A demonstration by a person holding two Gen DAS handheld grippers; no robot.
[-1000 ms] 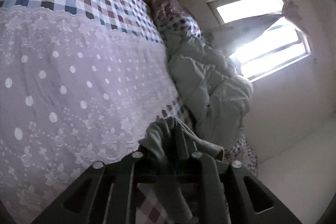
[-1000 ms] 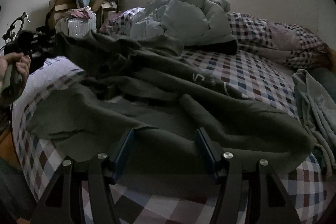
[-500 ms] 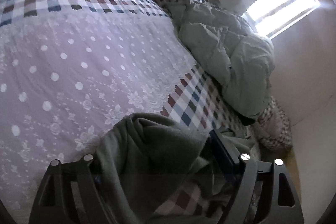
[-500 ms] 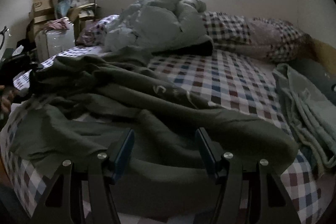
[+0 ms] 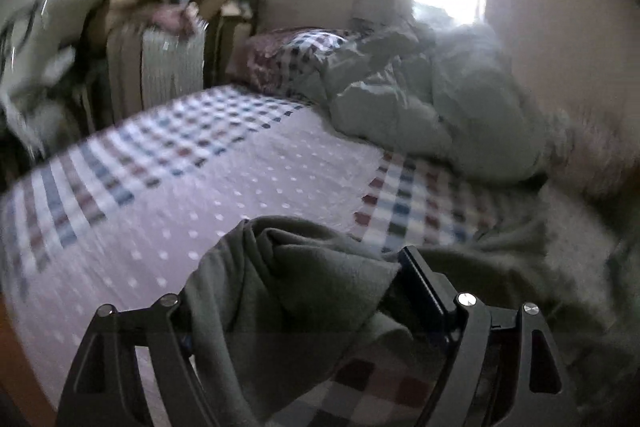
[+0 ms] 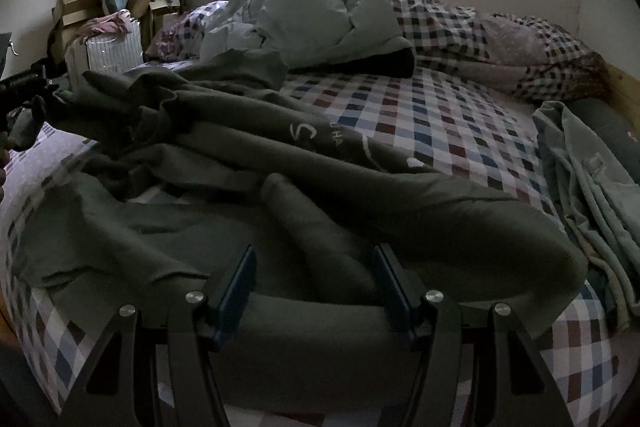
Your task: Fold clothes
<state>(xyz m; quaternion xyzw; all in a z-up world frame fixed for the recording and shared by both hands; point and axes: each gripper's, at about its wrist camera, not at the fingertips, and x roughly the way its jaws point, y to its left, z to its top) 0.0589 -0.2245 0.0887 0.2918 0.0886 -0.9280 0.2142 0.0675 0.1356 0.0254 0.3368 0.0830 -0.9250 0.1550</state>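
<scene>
Left tool swung toward window — both tools apart around dark green garment, right tool steady.

Left tongs and right tongs, both spread wide.

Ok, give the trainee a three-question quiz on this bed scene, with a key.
1. True or false: the dark green garment lies folded flat.
2. What does the left gripper have between its fingers? A) a pillow B) dark green fabric C) nothing
3. Fill in: right of the garment, in the right wrist view, lies a pile of light green ____.

Key: 1 false, it is crumpled. 2 B. 3 clothes.
</scene>
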